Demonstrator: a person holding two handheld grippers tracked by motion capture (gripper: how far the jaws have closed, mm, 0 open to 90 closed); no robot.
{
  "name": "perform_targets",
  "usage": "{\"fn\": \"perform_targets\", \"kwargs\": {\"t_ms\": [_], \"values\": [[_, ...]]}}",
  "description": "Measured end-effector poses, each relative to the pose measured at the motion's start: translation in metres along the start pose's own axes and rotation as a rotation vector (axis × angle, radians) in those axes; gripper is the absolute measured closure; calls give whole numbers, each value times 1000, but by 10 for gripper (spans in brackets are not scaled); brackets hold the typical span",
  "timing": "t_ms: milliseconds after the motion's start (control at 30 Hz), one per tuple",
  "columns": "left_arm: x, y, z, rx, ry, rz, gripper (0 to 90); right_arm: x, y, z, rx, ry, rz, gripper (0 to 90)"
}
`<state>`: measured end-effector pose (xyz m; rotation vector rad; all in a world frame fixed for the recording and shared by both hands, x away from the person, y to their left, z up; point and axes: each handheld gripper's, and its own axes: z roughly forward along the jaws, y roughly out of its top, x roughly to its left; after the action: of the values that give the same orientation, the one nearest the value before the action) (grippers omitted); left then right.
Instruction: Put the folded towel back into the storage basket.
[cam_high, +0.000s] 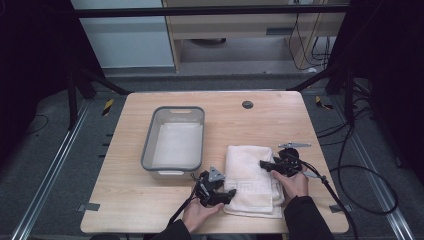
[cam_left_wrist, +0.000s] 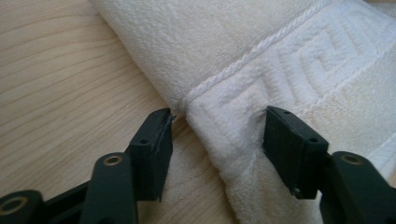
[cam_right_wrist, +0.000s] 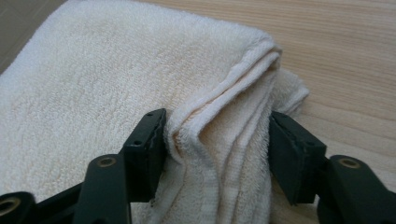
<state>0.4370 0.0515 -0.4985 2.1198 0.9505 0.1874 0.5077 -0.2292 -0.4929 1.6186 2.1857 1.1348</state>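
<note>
Terrycloth, white and thick, folded into an oblong towel with a raised key-pattern band, lies lengthwise running away from the person on the wooden surface. The left hand-held gripper straddles its near corner, one pad touching; the right hand-held gripper pinches bunched folds.

Wooden table: towel, grey tub.

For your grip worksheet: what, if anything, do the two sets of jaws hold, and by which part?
Both grippers take the folded white towel: the right gripper pinches a bunched edge fold, while the left gripper straddles the patterned corner, not clearly clamped yet.
</note>
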Motion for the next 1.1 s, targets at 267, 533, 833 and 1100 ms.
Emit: {"fn": "perform_targets", "kwargs": {"t_ms": [267, 533, 833, 1100], "values": [[0, 1, 0, 11, -35, 3, 521, -1, 2, 0, 20, 46, 30, 542], [2, 3, 1, 25, -90, -42, 634, -1, 3, -2, 22, 66, 39, 642], [3, 0, -2, -2, -115, -67, 754, 3, 6, -8, 7, 66, 12, 684], [3, 1, -10, -33, -119, -60, 777, 10, 11, -25, -40, 80, -10, 691]]}}
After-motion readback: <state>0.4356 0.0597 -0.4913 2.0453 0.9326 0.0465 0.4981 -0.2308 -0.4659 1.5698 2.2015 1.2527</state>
